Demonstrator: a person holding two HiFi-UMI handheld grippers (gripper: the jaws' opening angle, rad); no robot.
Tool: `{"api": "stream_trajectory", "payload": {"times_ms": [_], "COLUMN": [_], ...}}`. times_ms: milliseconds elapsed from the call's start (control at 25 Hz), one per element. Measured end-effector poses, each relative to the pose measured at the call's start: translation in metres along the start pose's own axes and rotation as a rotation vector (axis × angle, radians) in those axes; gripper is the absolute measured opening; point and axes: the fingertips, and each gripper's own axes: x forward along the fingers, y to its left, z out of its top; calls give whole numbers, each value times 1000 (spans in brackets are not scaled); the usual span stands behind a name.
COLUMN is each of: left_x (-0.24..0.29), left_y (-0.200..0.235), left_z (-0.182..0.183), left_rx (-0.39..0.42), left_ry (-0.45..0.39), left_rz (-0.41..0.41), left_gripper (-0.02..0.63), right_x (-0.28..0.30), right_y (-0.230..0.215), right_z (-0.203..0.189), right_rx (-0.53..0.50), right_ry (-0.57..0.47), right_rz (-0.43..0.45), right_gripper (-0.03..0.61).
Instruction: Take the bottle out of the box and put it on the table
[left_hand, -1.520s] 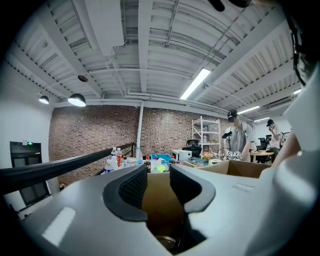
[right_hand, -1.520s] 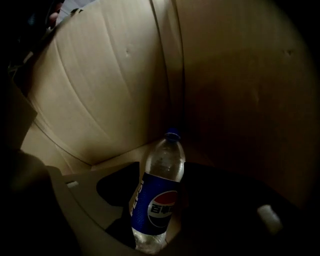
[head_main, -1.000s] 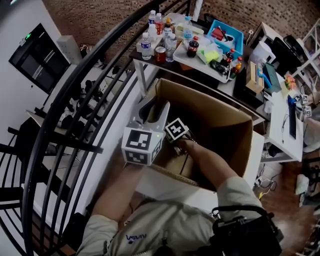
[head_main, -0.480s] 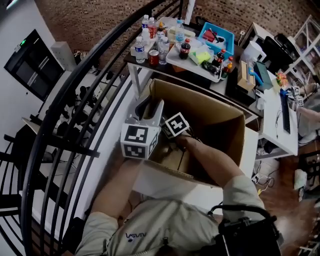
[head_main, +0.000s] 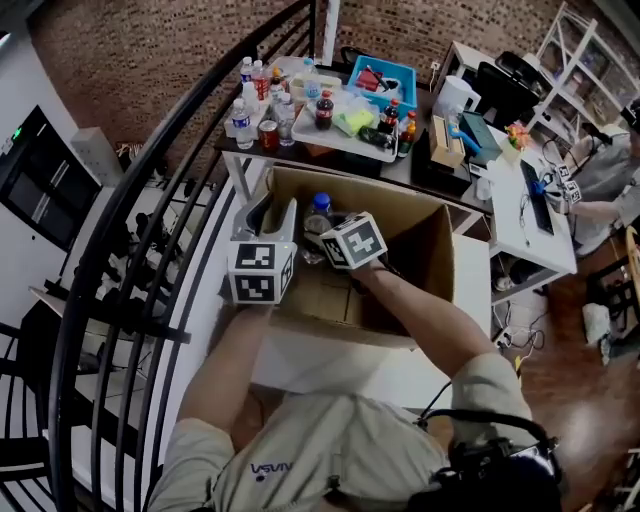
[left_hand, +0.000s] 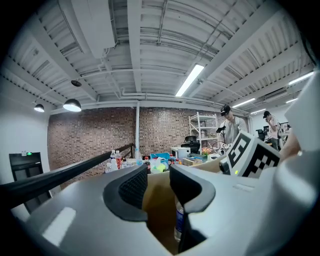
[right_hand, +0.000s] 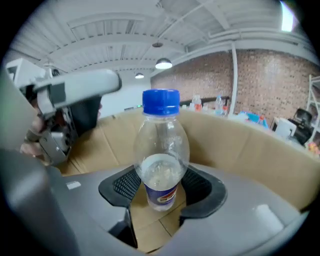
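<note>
Bottle (right_hand: 161, 150) upright between right gripper's (right_hand: 161, 189) just-closing jaws

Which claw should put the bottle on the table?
Right. The right claw, its jaws just closed tighter, grips the bottle in the box; the left claw sits at the box's rim, no bottle.

Head view: bottle (head_main: 319, 207) btm hidden behind right tool (head_main: 322, 240); box (head_main: 400, 215) floor mostly covered by arm (head_main: 420, 310).

Right claw (head_main: 322, 234), jaws just closing, gripping upright blue-capped bottle (head_main: 320, 208) over open box (head_main: 437, 262), left claw (head_main: 268, 213) at box's left wall, cluttered worktop (head_main: 398, 166) behind
</note>
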Motion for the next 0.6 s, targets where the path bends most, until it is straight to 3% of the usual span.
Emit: {"api": "stream_trajectory", "payload": {"times_ms": [360,600], "left_x": [-43,-79], "left_y": [-37,-69], "left_z": [56,77], "left_rx": [35,43], "left_ry": [-112,-169], "left_rz": [-85,-162], "left_gripper": [115,115], "right_x": [-112,-191], "right_y": [4,6], "right_z": [59,70], "right_rx": [7,35], "right_ry": [-237,-329], "right_rz": [-115,-214], "right_gripper": [252,252]}}
